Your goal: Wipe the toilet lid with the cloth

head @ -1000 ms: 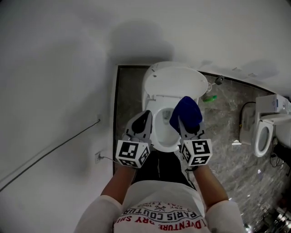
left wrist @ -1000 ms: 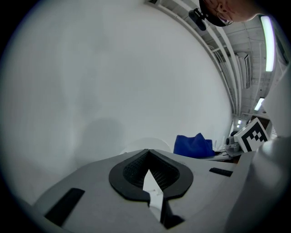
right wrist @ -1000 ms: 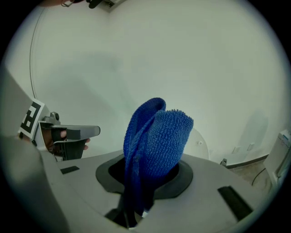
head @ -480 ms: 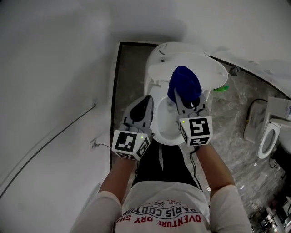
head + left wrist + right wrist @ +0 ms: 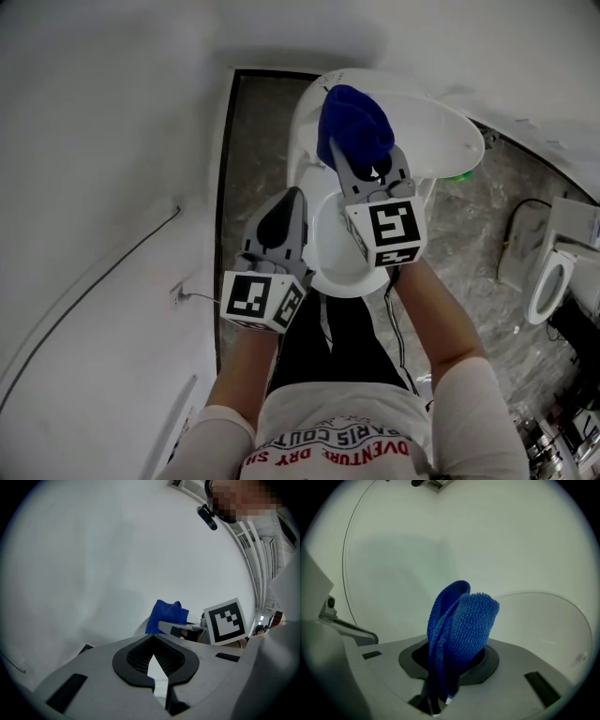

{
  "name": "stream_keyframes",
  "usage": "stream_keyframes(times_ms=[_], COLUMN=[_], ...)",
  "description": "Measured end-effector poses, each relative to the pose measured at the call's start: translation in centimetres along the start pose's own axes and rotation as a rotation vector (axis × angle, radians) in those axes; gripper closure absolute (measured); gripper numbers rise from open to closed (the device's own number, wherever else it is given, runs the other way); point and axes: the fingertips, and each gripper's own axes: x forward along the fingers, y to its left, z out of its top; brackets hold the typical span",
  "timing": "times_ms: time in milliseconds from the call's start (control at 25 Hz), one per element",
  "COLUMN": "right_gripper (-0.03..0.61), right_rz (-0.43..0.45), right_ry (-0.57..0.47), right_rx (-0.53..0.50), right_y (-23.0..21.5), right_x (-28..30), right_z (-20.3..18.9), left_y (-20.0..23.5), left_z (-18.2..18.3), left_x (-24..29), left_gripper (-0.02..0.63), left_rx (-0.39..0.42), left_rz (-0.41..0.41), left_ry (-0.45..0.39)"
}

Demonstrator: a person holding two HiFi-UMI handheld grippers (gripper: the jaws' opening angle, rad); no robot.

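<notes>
**Cloth up at the lid**

We hold the cloth (image 5: 352, 127) pinched in the right gripper (image 5: 367, 167), its blue fold standing in front of the raised lid (image 5: 445, 131). We cannot tell whether it touches. Our left gripper (image 5: 289, 202), jaws pressed together on nothing, hangs left of the lid, beside the bowl (image 5: 336, 281).

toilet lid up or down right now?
Up. In the head view the lid stands raised behind the exposed bowl; the right gripper, shut on the blue cloth, is in front of it.
</notes>
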Motion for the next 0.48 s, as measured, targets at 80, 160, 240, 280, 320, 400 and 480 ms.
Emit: stream_keyframes(times_ms=[80,160,240,280,320,400,480], right_gripper=[0.48,0.48,0.48,0.48,0.48,0.48,0.48], right_rz=[-0.015,-0.036,-0.05,-0.052,-0.054,-0.058,-0.071], right_ry=[-0.006,-0.008,-0.01,-0.012,-0.015,-0.022,-0.028], right_rx=[0.014,0.035,0.051,0.054,0.053,0.041,0.035], right_y=[-0.4,-1.2,-1.9,-2.3,-2.5,-2.8,-3.5], right_x=[0.6,1.0,1.3,1.3,1.3,1.2,0.9], right_z=[-0.2,-0.7,-1.1,-1.1,-1.2,-1.1,-1.0], left_y=[0.4,0.9,1.0,1.0,0.9,0.7,0.3], left_z=[-0.4,-0.9,-1.4,-1.6,-1.9,-2.3,-2.8], left_x=[-0.2,-0.5,-0.5,-0.4,-0.3,-0.3,-0.2], left_gripper=[0.607,0.607,0.607,0.607,0.607,0.607,0.607], left_rx=[-0.025,-0.035,-0.028,-0.024,-0.019,-0.014,-0.018], left_rz=[0.005,0.018,0.025,0.029,0.033,0.045,0.051], left_ry=[-0.005,-0.002,0.006,0.008,0.01,0.018,0.029])
